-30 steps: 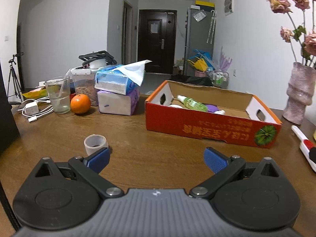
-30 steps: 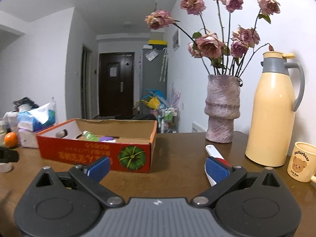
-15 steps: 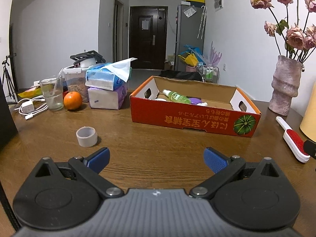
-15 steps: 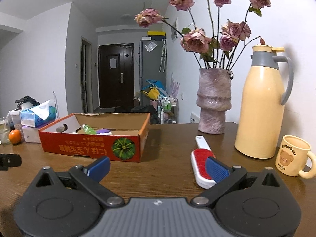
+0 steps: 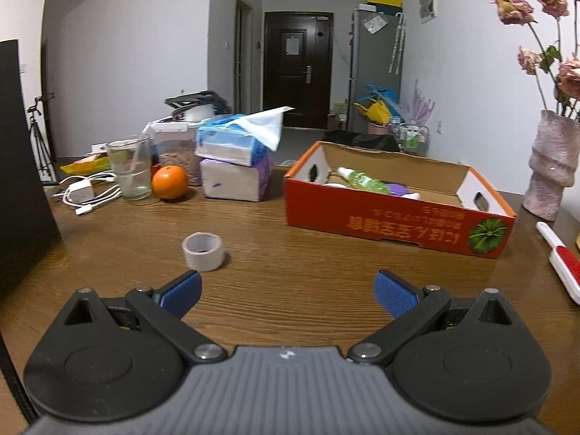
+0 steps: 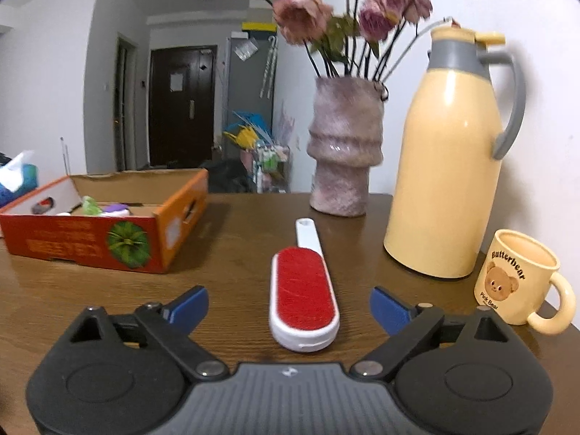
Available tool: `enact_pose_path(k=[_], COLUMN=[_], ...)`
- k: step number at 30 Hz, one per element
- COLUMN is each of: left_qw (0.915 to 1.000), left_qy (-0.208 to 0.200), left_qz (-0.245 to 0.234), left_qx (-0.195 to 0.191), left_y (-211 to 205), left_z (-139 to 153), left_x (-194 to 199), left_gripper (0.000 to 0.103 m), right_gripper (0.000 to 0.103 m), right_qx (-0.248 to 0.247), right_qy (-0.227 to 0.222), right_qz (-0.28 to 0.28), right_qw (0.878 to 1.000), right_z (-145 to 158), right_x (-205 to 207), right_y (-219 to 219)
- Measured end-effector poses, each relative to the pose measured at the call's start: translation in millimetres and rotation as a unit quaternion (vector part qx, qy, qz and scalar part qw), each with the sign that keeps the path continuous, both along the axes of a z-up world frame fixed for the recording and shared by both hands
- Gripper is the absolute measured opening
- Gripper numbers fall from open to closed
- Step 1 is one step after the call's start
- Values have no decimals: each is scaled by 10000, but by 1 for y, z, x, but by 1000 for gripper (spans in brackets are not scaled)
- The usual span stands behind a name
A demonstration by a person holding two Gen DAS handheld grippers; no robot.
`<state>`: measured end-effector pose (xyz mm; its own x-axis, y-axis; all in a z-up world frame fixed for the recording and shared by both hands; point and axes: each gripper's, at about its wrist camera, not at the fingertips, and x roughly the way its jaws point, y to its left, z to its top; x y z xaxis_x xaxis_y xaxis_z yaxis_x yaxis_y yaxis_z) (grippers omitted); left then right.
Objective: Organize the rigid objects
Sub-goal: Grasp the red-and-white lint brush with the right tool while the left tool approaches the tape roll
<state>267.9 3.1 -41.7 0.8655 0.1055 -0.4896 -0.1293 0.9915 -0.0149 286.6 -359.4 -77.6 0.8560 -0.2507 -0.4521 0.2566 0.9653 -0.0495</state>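
A white lint brush with a red pad lies flat on the wooden table, handle pointing away from me. My right gripper straddles its near end; the jaws are closing, and both blue pads still stand clear of the brush's sides. The orange cardboard box sits to the left with a green bottle and small items inside. In the left wrist view, my left gripper hangs open over bare table with nothing between its fingers. A roll of tape stands just ahead of its left finger, with the box and brush to the right.
A pink vase of dried roses, a yellow thermos jug and a bear mug stand right of the brush. An orange, a glass, stacked tissue packs and charger cables crowd the far left.
The right gripper has swung right and forward, so the lint brush now lies centred between its jaws, which have narrowed a little. The left gripper has hardly moved.
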Motion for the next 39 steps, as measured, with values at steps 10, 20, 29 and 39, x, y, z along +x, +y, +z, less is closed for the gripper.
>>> enact_pose_path(k=[10, 20, 29, 39], left_qw=[9991, 9973, 9962, 9970], left_qy=[66, 190, 279, 231], left_qz=[407, 678, 787, 737], left_qx=[-15, -193, -234, 19], left_y=[32, 52, 64, 66], left_z=[-9, -19, -26, -28], left_x=[11, 28, 37, 47], left_gripper=[103, 103, 103, 103], right_gripper=[81, 57, 55, 55], right_qx=[277, 545, 553, 454], right_qy=[398, 800, 669, 6], right_qz=[-269, -376, -481, -379], right_qw=[9985, 9946, 9951, 9983], right_z=[-19, -28, -26, -12], right_x=[52, 87, 81, 57], right_y=[-18, -28, -27, -6])
